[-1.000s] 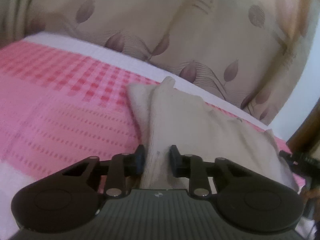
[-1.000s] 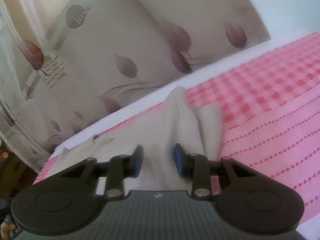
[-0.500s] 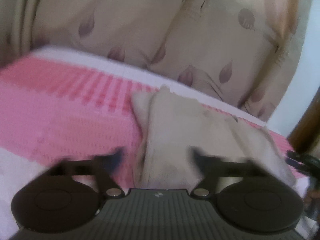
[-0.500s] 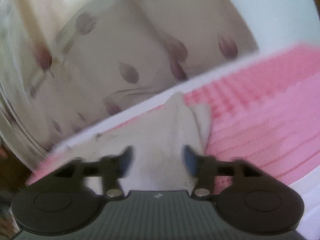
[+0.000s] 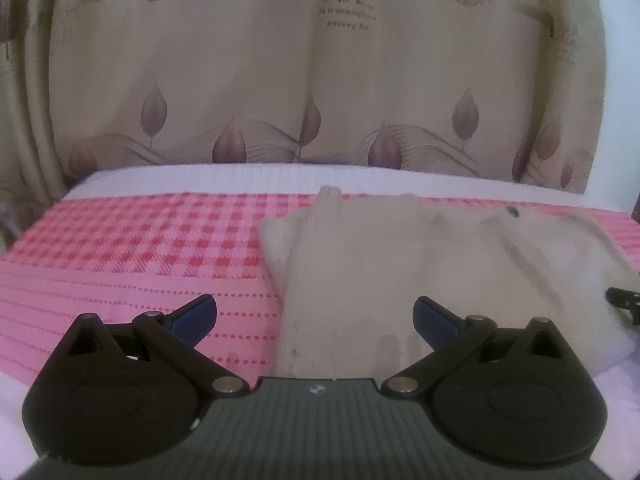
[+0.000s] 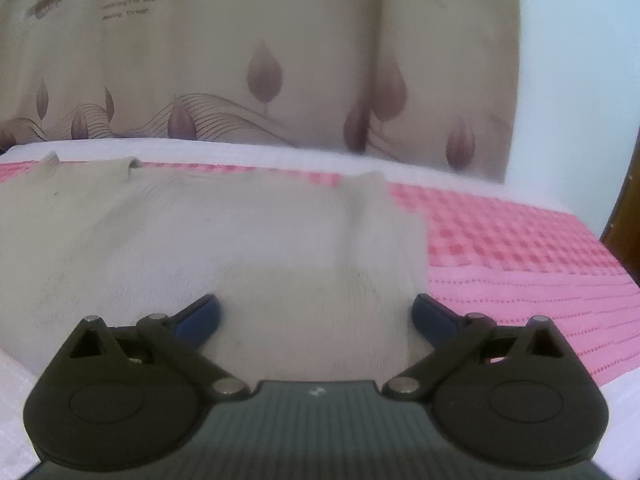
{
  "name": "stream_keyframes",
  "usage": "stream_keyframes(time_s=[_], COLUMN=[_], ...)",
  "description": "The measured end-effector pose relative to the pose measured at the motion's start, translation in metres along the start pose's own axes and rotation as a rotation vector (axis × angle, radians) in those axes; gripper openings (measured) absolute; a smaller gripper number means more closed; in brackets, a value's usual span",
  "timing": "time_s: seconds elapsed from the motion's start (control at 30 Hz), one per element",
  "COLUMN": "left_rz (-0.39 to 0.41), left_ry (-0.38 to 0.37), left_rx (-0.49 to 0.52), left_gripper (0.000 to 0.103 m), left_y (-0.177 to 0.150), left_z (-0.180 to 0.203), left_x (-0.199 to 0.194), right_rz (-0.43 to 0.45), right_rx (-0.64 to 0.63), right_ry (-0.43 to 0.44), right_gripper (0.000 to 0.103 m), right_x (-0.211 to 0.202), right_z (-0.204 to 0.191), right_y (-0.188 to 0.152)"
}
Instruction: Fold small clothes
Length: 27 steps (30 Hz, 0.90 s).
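Note:
A small beige garment (image 5: 380,248) lies on the pink checked bedspread (image 5: 132,248), with one sleeve folded in over its left side. My left gripper (image 5: 314,312) hovers over the garment's near left edge. Its jaws are opening wide, and the cloth lies loose under the gap without touching the pads. In the right wrist view the garment (image 6: 200,232) fills the left and middle, with its right side folded in. My right gripper (image 6: 316,312) is above the near right edge, its jaws also opening, with cloth below but not gripped.
A beige curtain (image 5: 320,80) with a leaf print hangs close behind the bed. A white mattress edge (image 5: 240,174) runs along the far side. A white wall (image 6: 568,80) and dark wood (image 6: 624,208) stand at the right. A black part of the other gripper (image 5: 624,300) shows at the garment's right edge.
Both grippers let go of the folded sleeves and their jaws spread wide. Both views rolled level and drew back a little from the garment.

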State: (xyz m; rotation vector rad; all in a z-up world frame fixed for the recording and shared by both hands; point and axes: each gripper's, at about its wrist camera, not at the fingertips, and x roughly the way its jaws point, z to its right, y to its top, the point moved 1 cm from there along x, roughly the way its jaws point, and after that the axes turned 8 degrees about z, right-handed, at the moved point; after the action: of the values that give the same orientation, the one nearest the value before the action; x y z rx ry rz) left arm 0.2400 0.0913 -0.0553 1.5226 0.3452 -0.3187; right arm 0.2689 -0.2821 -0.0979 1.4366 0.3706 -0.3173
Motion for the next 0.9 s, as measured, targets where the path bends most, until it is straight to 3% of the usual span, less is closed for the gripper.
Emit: stream_keyframes(time_s=[0.13, 0.33, 0.57, 0.7, 0.9], left_rz=[-0.025, -0.065, -0.069, -0.057, -0.105], left_ry=[0.018, 0.022, 0.023, -0.002, -0.06], left_rx=[-0.013, -0.009, -0.022, -0.03, -0.099], left_gripper=[0.103, 0.103, 0.103, 0.103, 0.103], left_y=[-0.005, -0.009, -0.008, -0.008, -0.002], left_z=[-0.003, -0.009, -0.012, -0.017, -0.031], left_x=[0.009, 0.019, 0.025, 0.028, 0.047], right_rz=[-0.014, 0.003, -0.022, -0.011, -0.001], right_rx=[0.049, -0.031, 0.059, 0.039, 0.032], right_ry=[0.028, -0.038, -0.008, -0.019, -0.019], right_gripper=[0.103, 0.103, 0.103, 0.103, 0.103], right_x=[0.002, -0.001, 0.001, -0.003, -0.01], right_z=[0.008, -0.01, 0.003, -0.001, -0.005], right_y=[-0.003, -0.002, -0.004, -0.004, -0.006])
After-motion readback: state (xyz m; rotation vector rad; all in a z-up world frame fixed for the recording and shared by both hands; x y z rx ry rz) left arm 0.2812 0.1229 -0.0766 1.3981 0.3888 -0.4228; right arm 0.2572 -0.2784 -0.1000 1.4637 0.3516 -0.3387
